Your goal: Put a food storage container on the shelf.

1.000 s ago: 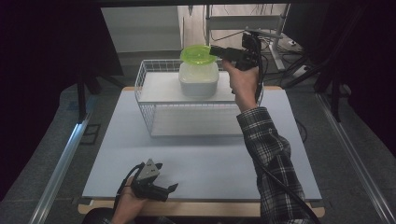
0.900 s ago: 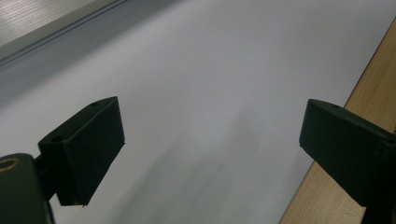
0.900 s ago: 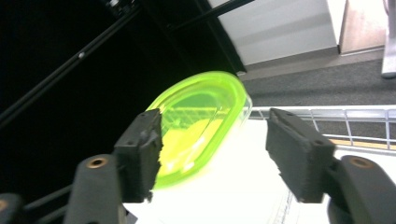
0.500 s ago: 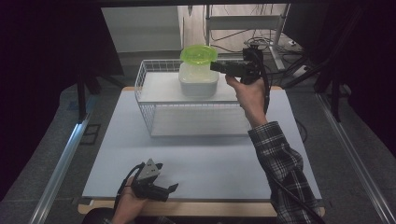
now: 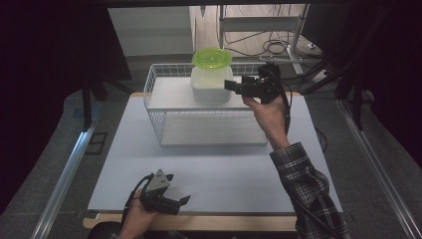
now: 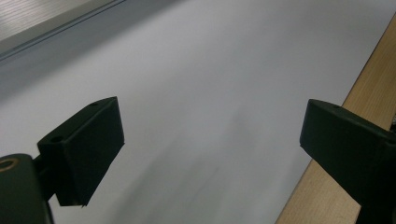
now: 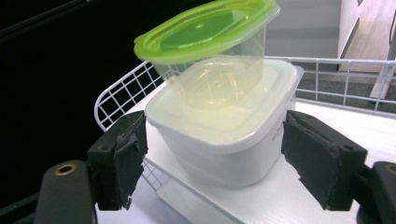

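Tub (image 7: 219,135) in basket (image 5: 164,119), green-lidded cup (image 7: 205,42) stacked on top. Right gripper (image 7: 215,163) just opening, jaws wide, nothing gripped. Withdraw straight, avoid nudging stack. Left gripper (image 6: 210,154) wide, idle.

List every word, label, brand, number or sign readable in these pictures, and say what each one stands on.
None: no text can be read on anything.
Clear round plastic tub with the green lid: no lettering.
White square plastic container with the white lid: faint embossed marks on the lid, too blurred to read.
White wire basket: no tag.
Pale blue-grey table mat: blank.
Black right gripper and black left gripper: no markings.
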Demonstrator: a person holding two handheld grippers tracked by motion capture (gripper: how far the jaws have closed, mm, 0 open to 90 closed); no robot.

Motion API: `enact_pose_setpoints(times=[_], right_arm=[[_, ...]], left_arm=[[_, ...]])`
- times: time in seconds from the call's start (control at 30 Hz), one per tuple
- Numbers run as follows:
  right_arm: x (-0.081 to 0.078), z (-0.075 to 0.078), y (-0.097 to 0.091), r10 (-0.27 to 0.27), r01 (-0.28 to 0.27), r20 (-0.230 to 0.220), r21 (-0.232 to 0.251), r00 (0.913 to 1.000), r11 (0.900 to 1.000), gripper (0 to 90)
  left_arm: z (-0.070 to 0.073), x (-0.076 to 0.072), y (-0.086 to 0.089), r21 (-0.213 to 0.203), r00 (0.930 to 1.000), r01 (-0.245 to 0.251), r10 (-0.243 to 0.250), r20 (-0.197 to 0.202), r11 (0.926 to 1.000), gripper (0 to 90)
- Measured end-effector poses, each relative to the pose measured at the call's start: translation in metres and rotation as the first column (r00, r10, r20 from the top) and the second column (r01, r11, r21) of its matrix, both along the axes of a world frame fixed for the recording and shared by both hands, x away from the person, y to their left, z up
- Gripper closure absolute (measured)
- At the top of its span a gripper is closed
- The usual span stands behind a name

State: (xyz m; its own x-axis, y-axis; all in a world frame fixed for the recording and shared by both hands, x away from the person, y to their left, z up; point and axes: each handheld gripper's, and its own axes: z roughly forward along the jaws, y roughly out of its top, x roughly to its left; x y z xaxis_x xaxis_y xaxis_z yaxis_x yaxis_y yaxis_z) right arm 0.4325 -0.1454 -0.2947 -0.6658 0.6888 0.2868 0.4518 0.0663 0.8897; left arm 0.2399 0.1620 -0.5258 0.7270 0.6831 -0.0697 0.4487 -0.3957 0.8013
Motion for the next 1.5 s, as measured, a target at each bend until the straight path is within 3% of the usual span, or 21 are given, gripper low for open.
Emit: enact_pose_setpoints(times=[0.53, 0.8, 0.93, 1.17, 1.5], right_arm=[[-0.028, -0.021, -0.001, 0.052, -0.047, 0.056, -0.086, 0.9971, 0.9952, 16.0], [-0.045, -0.044, -0.009, 0.078, -0.068, 0.076, -0.133, 0.9941, 0.9888, 8.7], [-0.055, -0.059, -0.015, 0.104, -0.088, 0.078, -0.182, 0.9915, 0.9793, 4.4], [-0.068, -0.08, -0.029, 0.12, -0.107, 0.056, -0.191, 0.9912, 0.9757, 0.6], [-0.09, -0.11, -0.045, 0.109, -0.088, 0.066, -0.26, 0.9919, 0.9615, 0.0]], left_arm=[[0.001, 0.0, 0.002, -0.032, 0.9999, 0.01, -0.01, 0.007, 0.9994, 5.7], [0.001, 0.0, 0.003, -0.048, 0.9998, 0.019, -0.019, 0.003, 0.9987, 5.4], [0.001, 0.0, 0.002, -0.052, 0.9998, 0.02, -0.02, -0.002, 0.9985, 5.3], [0.001, 0.0, 0.002, -0.051, 0.9997, 0.022, -0.023, 0.0, 0.9984, 5.1], [0.001, 0.0, 0.001, -0.047, 0.9997, 0.026, -0.026, 0.001, 0.9985, 5.0]])
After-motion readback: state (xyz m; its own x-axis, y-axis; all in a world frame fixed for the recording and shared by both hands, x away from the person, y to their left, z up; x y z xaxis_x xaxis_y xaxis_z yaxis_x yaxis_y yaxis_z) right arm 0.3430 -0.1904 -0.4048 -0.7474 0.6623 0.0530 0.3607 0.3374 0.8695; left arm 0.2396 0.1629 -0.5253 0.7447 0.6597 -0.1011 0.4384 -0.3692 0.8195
